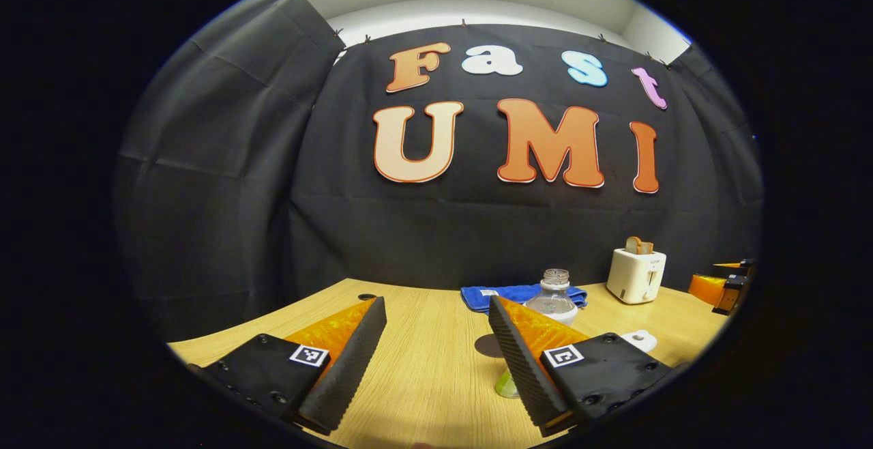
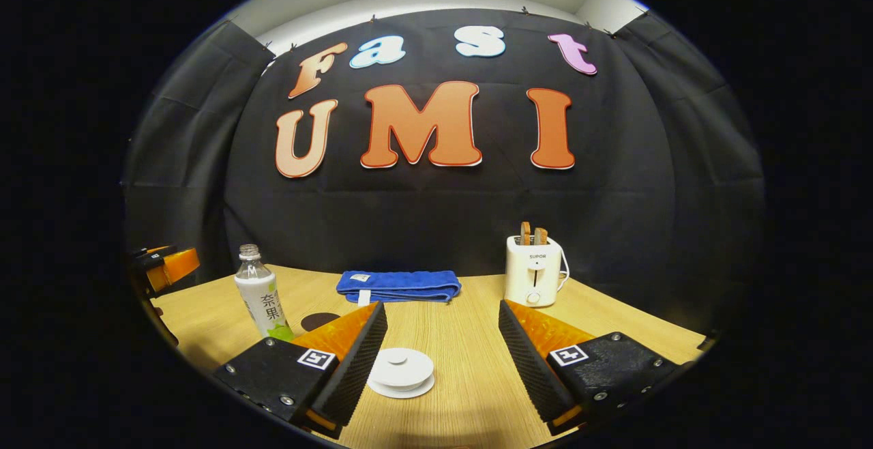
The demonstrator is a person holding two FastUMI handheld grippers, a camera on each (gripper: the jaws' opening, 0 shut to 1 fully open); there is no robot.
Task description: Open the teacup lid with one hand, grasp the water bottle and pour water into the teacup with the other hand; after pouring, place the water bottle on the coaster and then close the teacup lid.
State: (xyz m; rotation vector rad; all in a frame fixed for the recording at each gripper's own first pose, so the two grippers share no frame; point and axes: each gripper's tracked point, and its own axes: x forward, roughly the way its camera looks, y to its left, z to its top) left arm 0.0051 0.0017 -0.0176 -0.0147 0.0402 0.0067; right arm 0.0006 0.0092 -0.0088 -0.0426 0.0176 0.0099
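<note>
Right now your left gripper [image 1: 436, 360] hovers above the wooden table [image 1: 430, 381] with its fingers spread wide and nothing between them. At its one o'clock the water bottle [image 1: 554, 297] stands uncapped, half hidden behind the right finger, with the dark coaster [image 1: 488, 346] just beside it. Your right gripper [image 2: 442, 360] is likewise spread and empty; the white teacup lid [image 2: 401, 370] sits low at its eleven o'clock, close to the left finger. In the right gripper view, the folded blue towel [image 2: 399, 284] lies farther off at twelve o'clock, and the white toaster [image 2: 534, 270] with bread stands at one o'clock.
</note>
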